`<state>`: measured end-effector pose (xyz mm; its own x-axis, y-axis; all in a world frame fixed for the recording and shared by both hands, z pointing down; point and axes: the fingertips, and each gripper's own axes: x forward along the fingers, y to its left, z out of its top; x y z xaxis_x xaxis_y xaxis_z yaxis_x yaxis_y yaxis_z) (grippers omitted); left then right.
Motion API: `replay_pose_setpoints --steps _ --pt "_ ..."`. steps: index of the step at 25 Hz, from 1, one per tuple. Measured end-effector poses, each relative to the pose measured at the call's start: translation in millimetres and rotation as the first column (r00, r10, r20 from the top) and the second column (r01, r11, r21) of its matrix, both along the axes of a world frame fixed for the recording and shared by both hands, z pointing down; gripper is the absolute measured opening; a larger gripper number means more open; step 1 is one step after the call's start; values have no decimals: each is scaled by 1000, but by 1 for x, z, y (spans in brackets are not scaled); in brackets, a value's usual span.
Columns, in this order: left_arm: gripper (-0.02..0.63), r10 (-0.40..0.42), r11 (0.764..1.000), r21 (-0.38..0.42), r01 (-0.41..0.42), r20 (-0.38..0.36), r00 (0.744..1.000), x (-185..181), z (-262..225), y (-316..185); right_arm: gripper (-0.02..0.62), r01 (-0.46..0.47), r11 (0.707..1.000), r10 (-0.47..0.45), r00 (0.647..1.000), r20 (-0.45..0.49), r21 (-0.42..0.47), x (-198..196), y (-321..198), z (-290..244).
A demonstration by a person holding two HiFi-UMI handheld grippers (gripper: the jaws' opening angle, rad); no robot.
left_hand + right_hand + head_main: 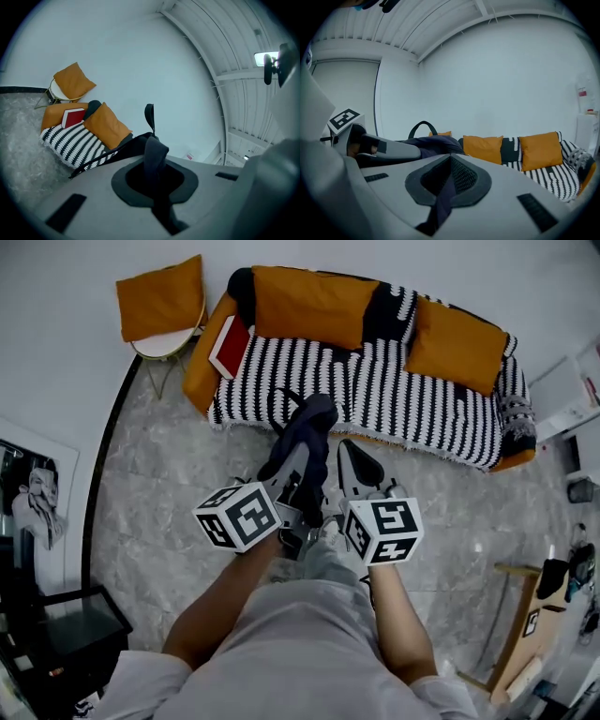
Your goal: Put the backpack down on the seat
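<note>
A dark navy backpack (305, 432) hangs over the marble floor just in front of the sofa seat (375, 395), which has a black-and-white striped cover. My left gripper (296, 465) is shut on a dark strap (154, 150) of the backpack; the strap runs out between the closed jaws in the left gripper view. My right gripper (359, 468) is beside it, shut on another dark strap (443, 194) of the same bag. In the right gripper view the backpack body (436, 143) and its top loop (423, 124) show beyond the jaws, with the left gripper (382, 147) next to them.
Orange cushions (314, 306) line the sofa back, and a red book (230, 345) lies at the sofa's left end. A round stool with an orange cushion (161, 298) stands to the left. A black cabinet (66, 634) is near left and a wooden stand (525, 624) near right.
</note>
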<state>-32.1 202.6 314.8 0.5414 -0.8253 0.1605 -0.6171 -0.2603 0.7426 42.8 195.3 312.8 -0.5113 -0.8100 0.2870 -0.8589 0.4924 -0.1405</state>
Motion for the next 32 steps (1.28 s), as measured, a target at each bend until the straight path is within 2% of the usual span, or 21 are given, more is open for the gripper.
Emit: replay_pose_setpoints --steps 9,19,32 --pt "11 -46 999 4 46 15 999 39 -4 -80 3 48 999 -48 999 9 -16 37 -83 5" --pt "11 -88 996 -12 89 34 995 61 6 -139 3 81 997 -81 997 14 -11 64 -144 7" --pt "11 -83 996 -37 85 37 996 60 19 -204 2 94 996 -94 995 17 -2 59 -208 9"
